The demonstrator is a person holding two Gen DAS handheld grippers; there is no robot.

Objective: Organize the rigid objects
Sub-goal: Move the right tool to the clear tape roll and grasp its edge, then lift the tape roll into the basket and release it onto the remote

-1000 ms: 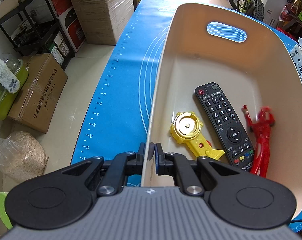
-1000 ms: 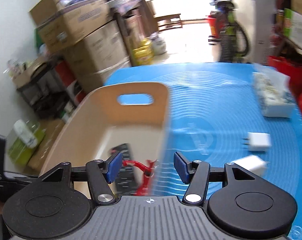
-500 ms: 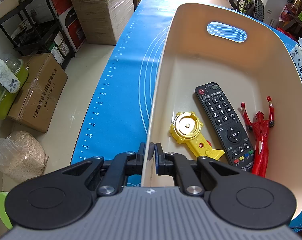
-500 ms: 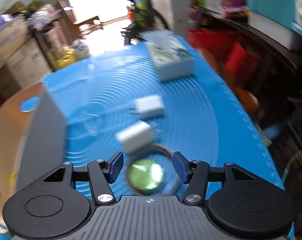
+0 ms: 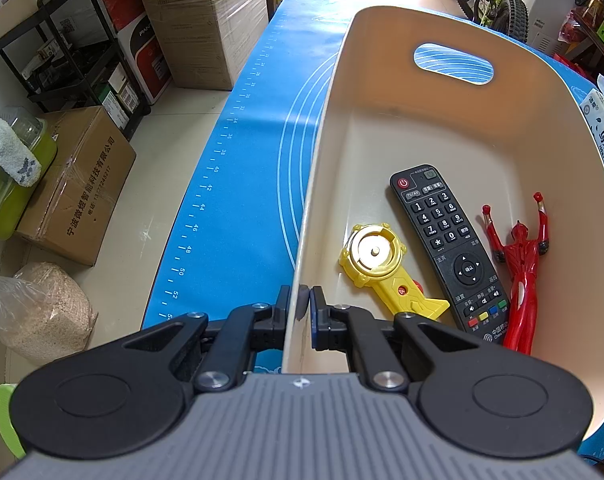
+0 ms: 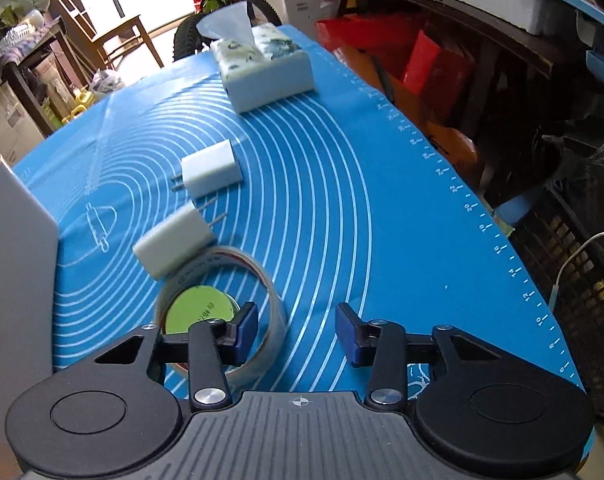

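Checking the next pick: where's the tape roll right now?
Right wrist view, lower left: the tape roll lies flat on the blue mat, touching the nearer white charger, with the right gripper's left finger over its rim.

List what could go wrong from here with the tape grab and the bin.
1. The right gripper has just been closing, with only one finger over the tape roll and nothing between the jaws; it may shut on air or nudge the roll.
2. The near charger seems to lean on the roll, so lifting the roll could knock it.
3. The left gripper pinches only the bin wall; a tug could tilt the bin.
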